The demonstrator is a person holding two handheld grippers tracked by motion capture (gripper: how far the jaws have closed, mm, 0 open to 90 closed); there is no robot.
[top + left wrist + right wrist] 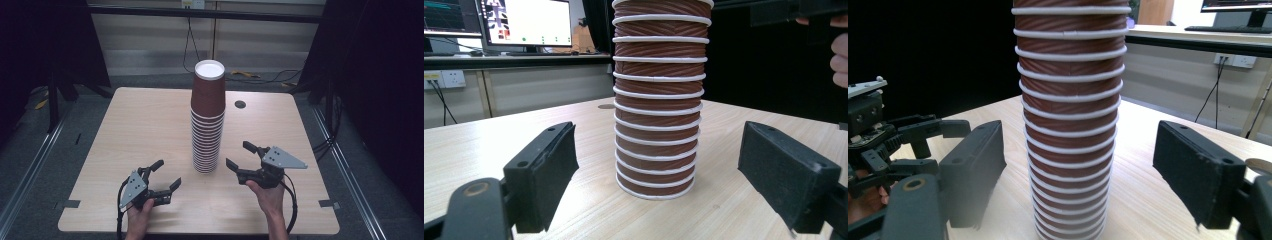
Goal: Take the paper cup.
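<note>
A tall stack of brown ribbed paper cups with white rims stands upside down near the middle of the pale wooden table. The left gripper sits low at the stack's near left, jaws spread wide and empty; in its own view the stack rises between and beyond them, untouched. The right gripper is just right of the stack's base, likewise wide apart and holding nothing, seemingly raised off the table; the stack stands between its jaws.
</note>
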